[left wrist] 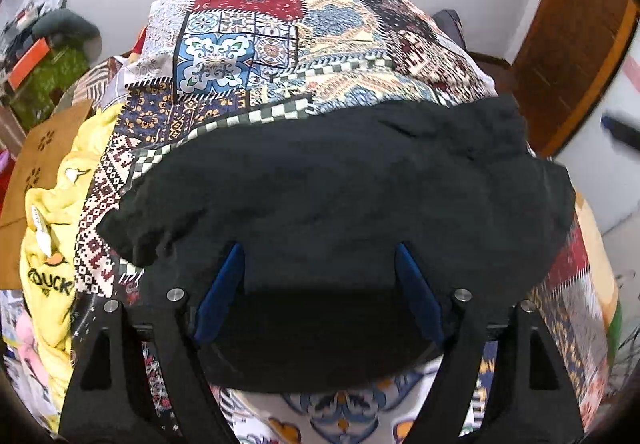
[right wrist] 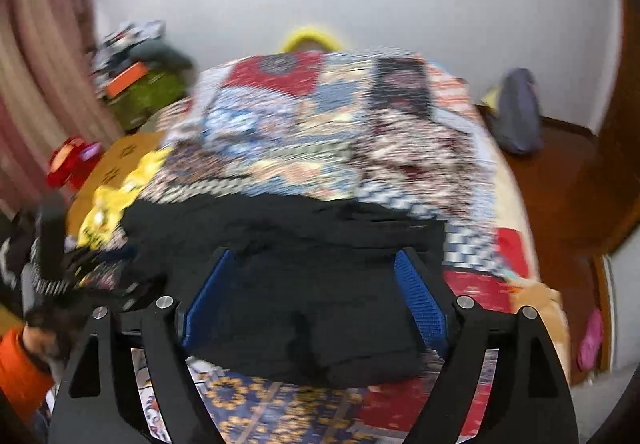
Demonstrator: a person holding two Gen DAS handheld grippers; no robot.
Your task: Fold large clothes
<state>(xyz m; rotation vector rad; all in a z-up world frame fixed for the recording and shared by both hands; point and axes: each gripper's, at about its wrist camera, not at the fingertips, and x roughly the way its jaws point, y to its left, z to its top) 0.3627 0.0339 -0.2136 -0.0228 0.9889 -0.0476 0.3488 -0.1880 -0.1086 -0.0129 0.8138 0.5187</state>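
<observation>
A black garment (left wrist: 340, 183) lies bunched in a broad folded heap on the patchwork bedspread (left wrist: 248, 43). My left gripper (left wrist: 319, 250) hovers over its near edge with the blue pads (left wrist: 220, 296) far apart; the cloth lies below and between them, not pinched. In the blurred right wrist view the same black garment (right wrist: 320, 308) lies across the bedspread (right wrist: 300, 115). My right gripper (right wrist: 314, 256) stands open above it, and its blue pads (right wrist: 420, 300) press on nothing.
A yellow garment printed "DUCK" (left wrist: 56, 244) lies at the bed's left side beside a brown cardboard box (left wrist: 36, 163). Clutter and a green box (left wrist: 52, 71) stand at the far left. A wooden door (left wrist: 572, 43) is on the right. An orange sleeve (right wrist: 16, 364) shows at the lower left.
</observation>
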